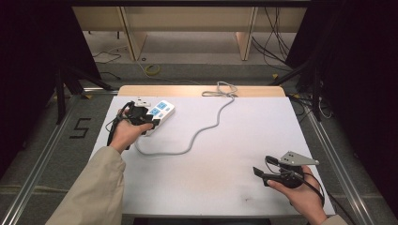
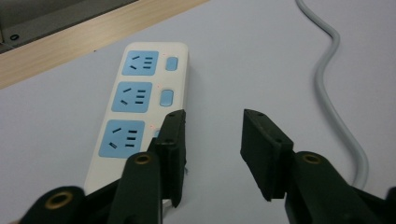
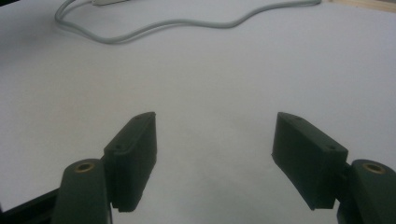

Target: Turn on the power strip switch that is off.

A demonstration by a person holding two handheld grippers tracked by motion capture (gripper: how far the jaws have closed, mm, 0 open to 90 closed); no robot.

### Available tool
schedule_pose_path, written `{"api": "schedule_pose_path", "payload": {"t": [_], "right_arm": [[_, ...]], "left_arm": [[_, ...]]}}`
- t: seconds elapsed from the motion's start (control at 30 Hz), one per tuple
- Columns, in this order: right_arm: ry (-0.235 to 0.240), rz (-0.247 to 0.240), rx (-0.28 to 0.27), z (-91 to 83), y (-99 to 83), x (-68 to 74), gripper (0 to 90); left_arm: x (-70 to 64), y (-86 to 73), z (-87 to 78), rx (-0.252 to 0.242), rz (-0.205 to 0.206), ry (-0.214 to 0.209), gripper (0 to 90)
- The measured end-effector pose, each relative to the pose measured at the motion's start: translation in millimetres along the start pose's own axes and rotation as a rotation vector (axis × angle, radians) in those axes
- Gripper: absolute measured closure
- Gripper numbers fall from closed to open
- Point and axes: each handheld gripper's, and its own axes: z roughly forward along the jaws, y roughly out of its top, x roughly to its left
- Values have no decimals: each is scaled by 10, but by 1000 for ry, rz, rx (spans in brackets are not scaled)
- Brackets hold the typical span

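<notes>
Tongs in both hands, seen from above: the left gripper (image 1: pixel 143 117) sits over the near end of the power strip (image 1: pixel 162 111) at the table's far left, while the right gripper (image 1: pixel 263 174) hovers low over the white table (image 1: pixel 225 154), well apart from it. A grey cord (image 1: pixel 206 126) snakes away from the strip.

Left gripper view: jaws spread, the left one overlapping the strip's (image 2: pixel 135 107) near edge, the cord (image 2: pixel 336 93) off beyond the right jaw.

Right gripper view: jaws wide apart over bare tabletop, cord (image 3: pixel 177 23) far ahead.
</notes>
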Motion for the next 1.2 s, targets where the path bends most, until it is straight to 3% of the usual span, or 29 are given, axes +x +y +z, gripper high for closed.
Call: {"api": "schedule_pose_path", "payload": {"t": [0.13, 0.5, 0.87, 1.2], "right_arm": [[1, 0, 1, -1, -2, -6, 312], [3, 0, 0, -3, 1, -8, 311], [8, -3, 0, 3, 2, -16, 309], [12, 1, 0, 2, 6, -14, 304]], "left_arm": [[-49, -25, -25, -18, 2, -35, 524], [-128, -99, -199, -61, -21, -57, 344], [-251, -235, -307, -71, 12, -75, 265], [-411, -398, -367, -122, 38, -77, 221]]}}
